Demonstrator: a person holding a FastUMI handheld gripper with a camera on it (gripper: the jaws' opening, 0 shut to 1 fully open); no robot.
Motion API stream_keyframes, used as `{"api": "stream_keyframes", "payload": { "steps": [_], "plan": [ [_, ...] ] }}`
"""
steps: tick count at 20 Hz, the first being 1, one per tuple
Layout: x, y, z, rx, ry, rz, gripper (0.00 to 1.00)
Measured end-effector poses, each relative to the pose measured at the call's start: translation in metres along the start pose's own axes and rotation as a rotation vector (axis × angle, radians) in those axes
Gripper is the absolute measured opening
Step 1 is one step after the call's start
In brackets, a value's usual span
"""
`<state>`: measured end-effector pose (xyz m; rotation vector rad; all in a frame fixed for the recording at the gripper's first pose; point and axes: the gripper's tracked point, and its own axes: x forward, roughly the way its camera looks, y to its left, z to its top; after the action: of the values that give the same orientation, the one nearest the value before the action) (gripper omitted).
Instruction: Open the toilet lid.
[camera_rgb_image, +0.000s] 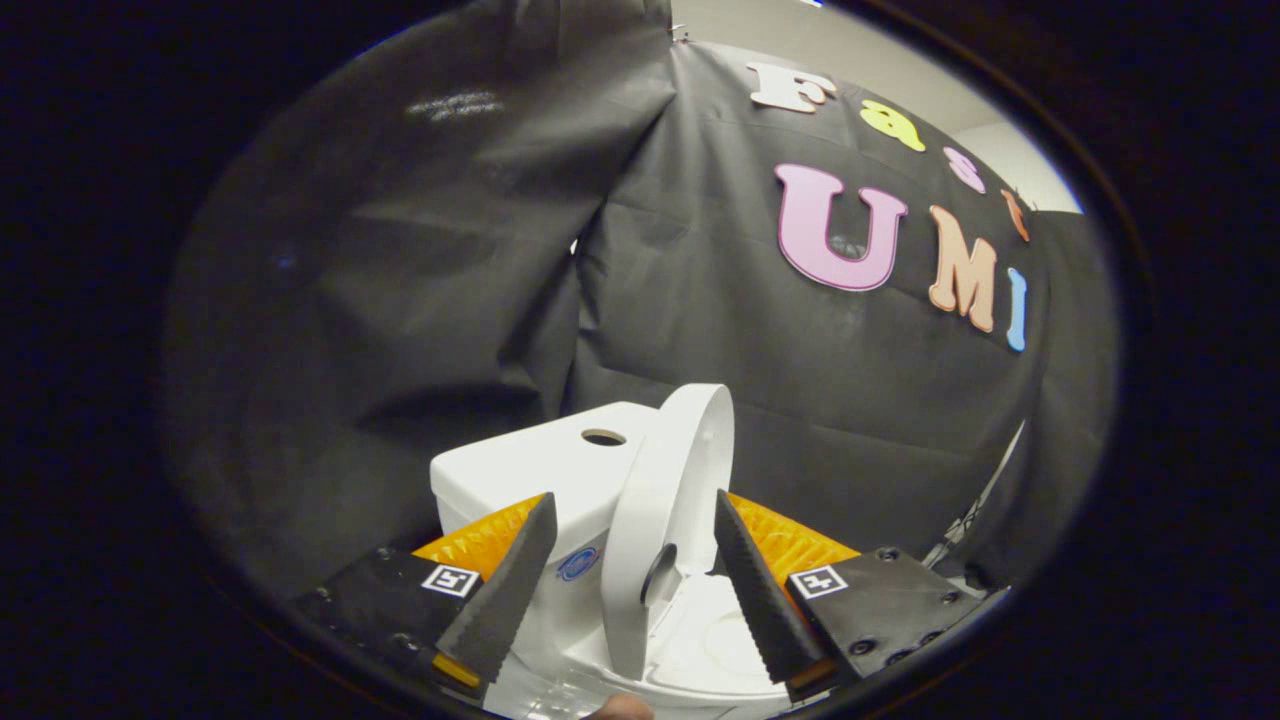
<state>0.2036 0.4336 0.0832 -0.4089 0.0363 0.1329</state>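
A: Where do the tongs (634, 545) stand?

B: Spread wide, holding nothing. The two dark toothed fingers (505, 590) lean apart, each with an orange backing and a black block bearing a small square marker (one on each side).

A: And between them?

B: The lid (665, 500) of the toilet. It is white and raised, nearly on edge, seen from the side, and rises in the gap between the two fingers. Neither finger presses on it; the right one lies close beside it, and whether it brushes the lid I cannot tell.

A: What lies under the lid?

B: The white seat and bowl (700, 650), low between the fingers, with a faint ring showing on the surface.

A: And beyond?

B: The white tank (530, 465) stands just behind the left finger, to the left of the lid, with a round hole in its flat top. Past that hangs the black cloth wall (420, 250), creased, with a seam running down the middle
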Motion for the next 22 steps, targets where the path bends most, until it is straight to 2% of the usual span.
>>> {"api": "stream_keyframes", "payload": {
  "steps": [5,12,22],
  "plan": [
    [-0.014,-0.011,0.001,0.037,0.026,0.035,0.97],
    [-0.039,-0.039,0.024,0.093,-0.021,0.076,0.98],
    [-0.066,-0.148,0.017,0.175,-0.026,-0.044,0.98]
  ]
}}
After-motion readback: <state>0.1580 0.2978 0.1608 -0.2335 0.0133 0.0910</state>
